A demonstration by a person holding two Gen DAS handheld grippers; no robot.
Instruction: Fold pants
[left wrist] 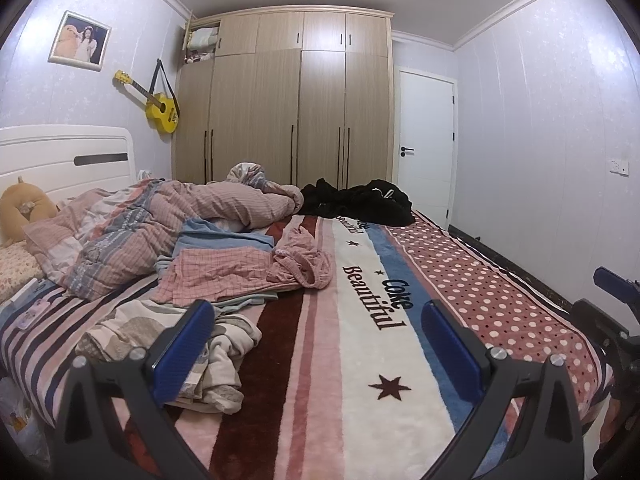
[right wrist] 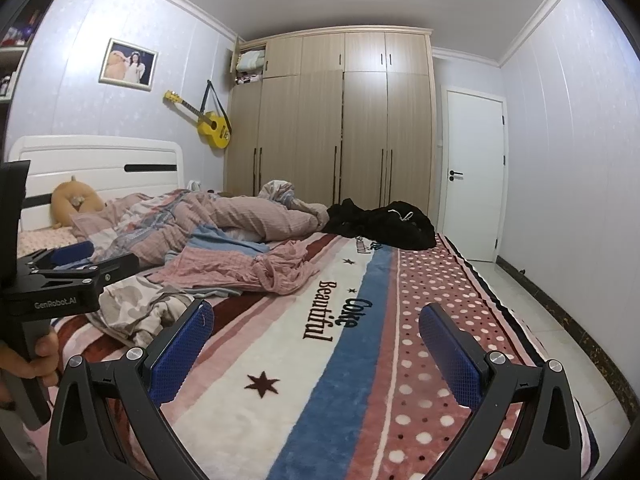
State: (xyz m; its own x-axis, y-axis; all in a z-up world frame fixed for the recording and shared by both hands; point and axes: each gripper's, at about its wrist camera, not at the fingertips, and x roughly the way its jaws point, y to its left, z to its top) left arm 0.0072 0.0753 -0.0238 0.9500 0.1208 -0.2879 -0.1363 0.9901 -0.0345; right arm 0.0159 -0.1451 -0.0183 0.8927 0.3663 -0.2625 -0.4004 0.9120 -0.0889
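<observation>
Pants cannot be singled out with certainty among the crumpled clothes on the bed; the likeliest candidates are judged to be the pink garment (left wrist: 304, 264) bunched at the middle of the left wrist view, the pale patterned garment (left wrist: 192, 344) lying just behind the left finger of the left tongs (left wrist: 320, 356), or the black heap (left wrist: 360, 200) at the far end of the bed near the wardrobe (left wrist: 280, 100). Nothing is seen laid flat or folded, so the task is judged to be at its very start: a garment has yet to be picked, spread and folded. The left tongs are held wide apart with nothing between the blue pads, low in the frame over the striped blanket (left wrist: 360, 360). The right tongs (right wrist: 316, 360) are likewise spread and empty, over the same blanket, and the left device is seen at the left edge of the right wrist view, gripped by a hand (right wrist: 36, 360). Open room for spreading is offered by the bare lettered stripes in the centre and the dotted band (right wrist: 432, 320) toward the lower right of the frame. That band runs along the bed's edge, beyond which the tiled floor (right wrist: 532, 320) is seen, so cloth laid there could slide off. The upper left of the bed is taken up by a rumpled quilt (left wrist: 140, 224) and a plush toy (left wrist: 24, 208) beside the headboard.
</observation>
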